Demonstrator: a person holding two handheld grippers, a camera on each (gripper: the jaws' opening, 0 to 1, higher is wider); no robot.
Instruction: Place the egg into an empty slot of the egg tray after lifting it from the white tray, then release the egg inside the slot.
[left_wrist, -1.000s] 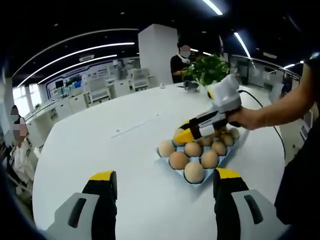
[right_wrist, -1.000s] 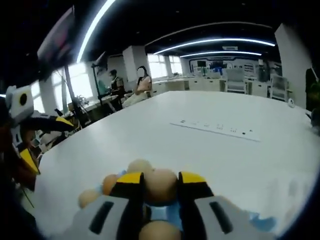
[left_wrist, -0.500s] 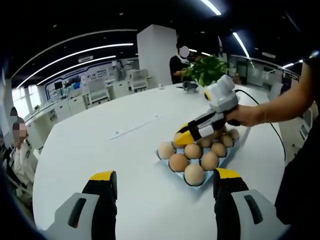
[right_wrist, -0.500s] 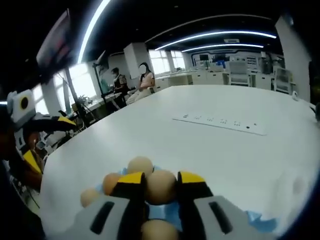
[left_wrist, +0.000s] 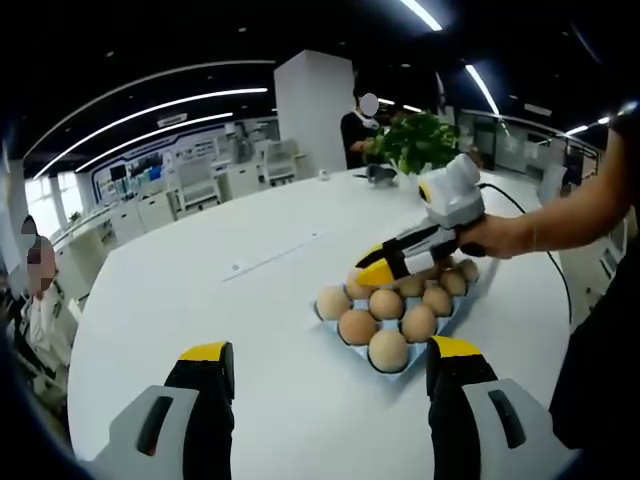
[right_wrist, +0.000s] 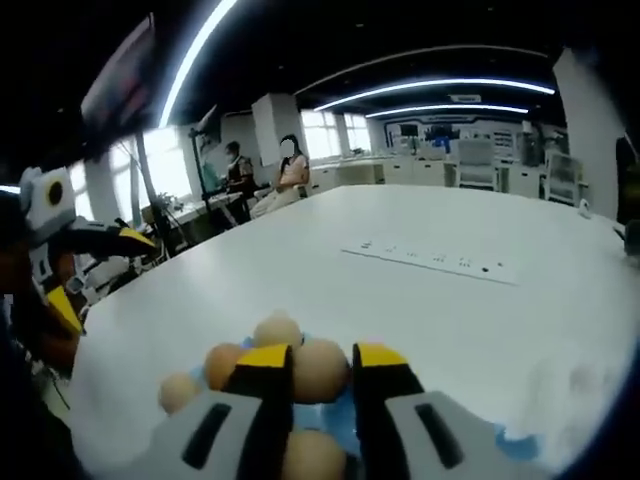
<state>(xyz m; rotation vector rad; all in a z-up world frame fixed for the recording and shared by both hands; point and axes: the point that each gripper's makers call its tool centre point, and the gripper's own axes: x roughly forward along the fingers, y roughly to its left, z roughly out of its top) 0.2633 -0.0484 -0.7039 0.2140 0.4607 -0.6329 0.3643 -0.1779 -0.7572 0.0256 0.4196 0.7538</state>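
Right gripper (right_wrist: 320, 372) jaws narrow, clamped on an egg (right_wrist: 318, 370) just above the egg tray (left_wrist: 452, 308) on the white bench (left_wrist: 200, 290); left gripper (left_wrist: 325, 365) jaws wide, empty, well short of the tray.

white table (left_wrist: 200, 290) | egg tray (left_wrist: 400, 362) | power strip (right_wrist: 430, 262)

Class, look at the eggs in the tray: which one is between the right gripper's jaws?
The egg directly between the right gripper's yellow-tipped jaws, at the tray's far side. The other eggs sit clear of the jaws.
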